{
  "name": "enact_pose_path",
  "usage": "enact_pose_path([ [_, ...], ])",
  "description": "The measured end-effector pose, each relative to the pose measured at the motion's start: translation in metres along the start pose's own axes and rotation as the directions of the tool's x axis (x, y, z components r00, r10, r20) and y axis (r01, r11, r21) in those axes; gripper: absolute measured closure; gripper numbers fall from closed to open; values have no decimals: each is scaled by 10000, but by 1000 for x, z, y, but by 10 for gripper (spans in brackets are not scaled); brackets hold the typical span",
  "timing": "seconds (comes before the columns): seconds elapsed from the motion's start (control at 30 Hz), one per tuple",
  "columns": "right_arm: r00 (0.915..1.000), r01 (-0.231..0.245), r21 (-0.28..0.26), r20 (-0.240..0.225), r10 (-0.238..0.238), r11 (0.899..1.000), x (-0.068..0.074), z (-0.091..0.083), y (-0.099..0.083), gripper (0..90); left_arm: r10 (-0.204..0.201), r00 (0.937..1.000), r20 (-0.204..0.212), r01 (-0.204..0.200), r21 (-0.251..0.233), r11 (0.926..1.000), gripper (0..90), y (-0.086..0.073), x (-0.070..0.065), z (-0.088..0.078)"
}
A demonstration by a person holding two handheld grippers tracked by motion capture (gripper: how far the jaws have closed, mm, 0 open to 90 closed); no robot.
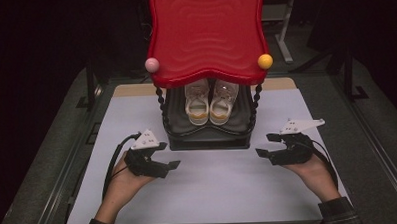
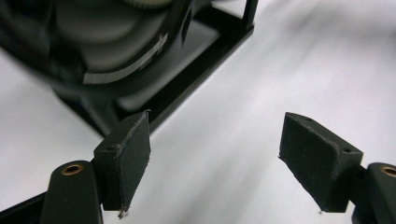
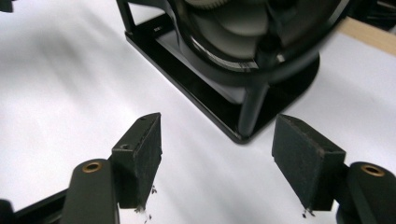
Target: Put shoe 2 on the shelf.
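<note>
Hovering both empty: left gripper (image 1: 169, 154) and right gripper (image 1: 263, 145), jaws apart, flank the black rack (image 1: 209, 136) on the surface (image 1: 214, 186). Shoes (image 1: 209, 102) sit on its lower shelf under the red tray (image 1: 206, 36). Risk: reaching in clips a post, tipping it.

Lab: white-topped table (image 1: 209, 191) amid dark equipment stands (image 1: 284, 34)
</note>
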State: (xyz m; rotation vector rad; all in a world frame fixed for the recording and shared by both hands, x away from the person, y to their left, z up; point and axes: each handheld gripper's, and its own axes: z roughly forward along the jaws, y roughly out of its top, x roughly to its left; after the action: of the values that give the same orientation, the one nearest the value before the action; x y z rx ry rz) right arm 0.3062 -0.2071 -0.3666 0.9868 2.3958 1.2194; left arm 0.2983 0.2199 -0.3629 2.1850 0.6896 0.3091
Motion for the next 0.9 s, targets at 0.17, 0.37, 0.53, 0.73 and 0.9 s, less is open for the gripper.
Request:
enact_pose_path([
  [0.17, 9994, -254, 96, 226, 252, 9996, -7, -7, -14, 290, -334, 9992, -220, 339, 226, 9992, 240, -24, 3, -7],
  [0.37, 9952, -819, 130, 540, 811, 9966, -13, -15, -32, 209, -604, 9962, -620, 643, 633, 9959, 203, -52, 6, -15],
  [0.53, 9903, -1100, 81, 863, 1089, 9939, -17, -21, -48, 142, -944, 9919, -854, 1009, 759, 9920, 167, -74, 7, -22],
  [0.73, 9861, -1261, 426, 1145, 1206, 9911, -18, -26, -68, 123, -1173, 9879, -1012, 1264, 885, 9880, 141, -97, 5, -29],
  [0.9, 9825, -1203, 818, 1525, 1069, 9894, -18, -26, -84, 92, -997, 9867, -1283, 1107, 813, 9905, 135, -110, 3, -33],
])
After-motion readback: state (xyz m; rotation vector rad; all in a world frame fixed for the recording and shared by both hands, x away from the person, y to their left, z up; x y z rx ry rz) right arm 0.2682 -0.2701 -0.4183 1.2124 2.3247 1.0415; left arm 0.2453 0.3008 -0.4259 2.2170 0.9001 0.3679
